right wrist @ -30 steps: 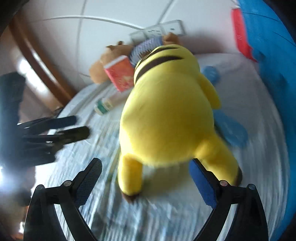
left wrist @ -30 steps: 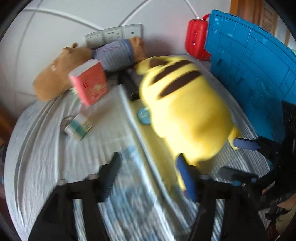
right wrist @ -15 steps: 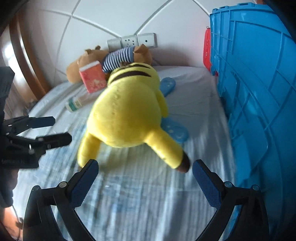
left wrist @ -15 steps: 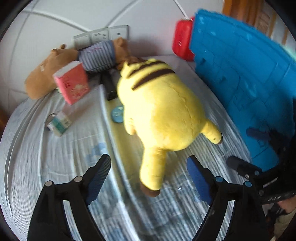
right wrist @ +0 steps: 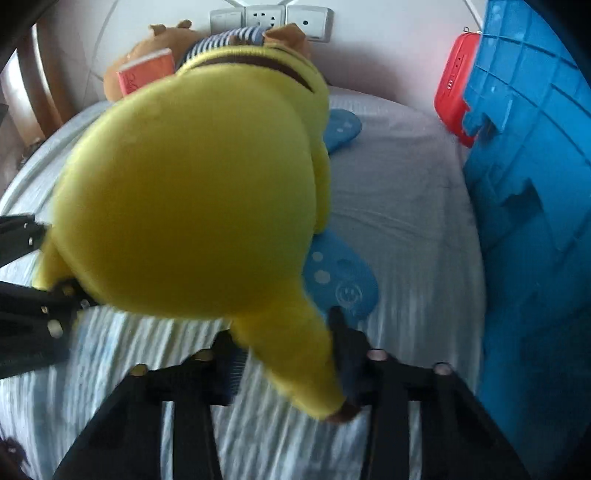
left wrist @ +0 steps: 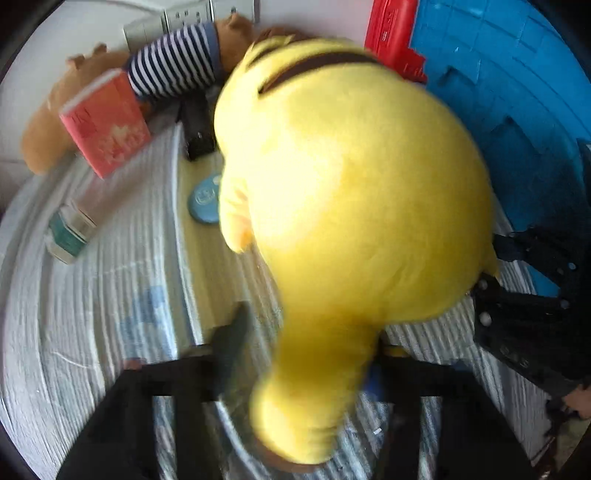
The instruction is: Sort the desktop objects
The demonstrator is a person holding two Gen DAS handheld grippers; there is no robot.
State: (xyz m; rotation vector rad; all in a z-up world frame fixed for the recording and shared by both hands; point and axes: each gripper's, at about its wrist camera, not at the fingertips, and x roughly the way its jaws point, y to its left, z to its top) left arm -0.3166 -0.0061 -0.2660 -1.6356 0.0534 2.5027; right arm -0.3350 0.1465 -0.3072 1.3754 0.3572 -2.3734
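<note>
Yellow plush [left wrist: 354,192]: soft pile, big rounded body, lies belly-down on the bed [left wrist: 110,302], fills the view just ahead of both tongs.
Left tongs [left wrist: 306,358]: jaws closing, one plush leg [left wrist: 314,398] between them. Frame is blurred, so whether the pads press yet is hard to tell; looks like contact.
Right tongs [right wrist: 291,354]: jaws closing on the other leg [right wrist: 295,354], which runs down between the fingers to its brown foot [right wrist: 341,415].
Handling: light, squashy, no fragile parts. Fabric gives under the pads, so grip should hold; not slippery. Body will sag and swing from thin limbs.
Grip point: legs near the body, not the foot tips. One tong per leg spreads the load. The body is too wide for either jaw.
Crate [right wrist: 535,221]: blue, to the right of the right tongs, near. Likely drop target, my guess only.
Beyond the plush: brown bear [left wrist: 173,70] in striped shirt, red book [left wrist: 107,122], small bottle [left wrist: 68,232], red case [left wrist: 391,33].
Under the plush: blue slippers [right wrist: 343,284], one just ahead of the right tongs.
Risk: a leg slipping out on the lift.
</note>
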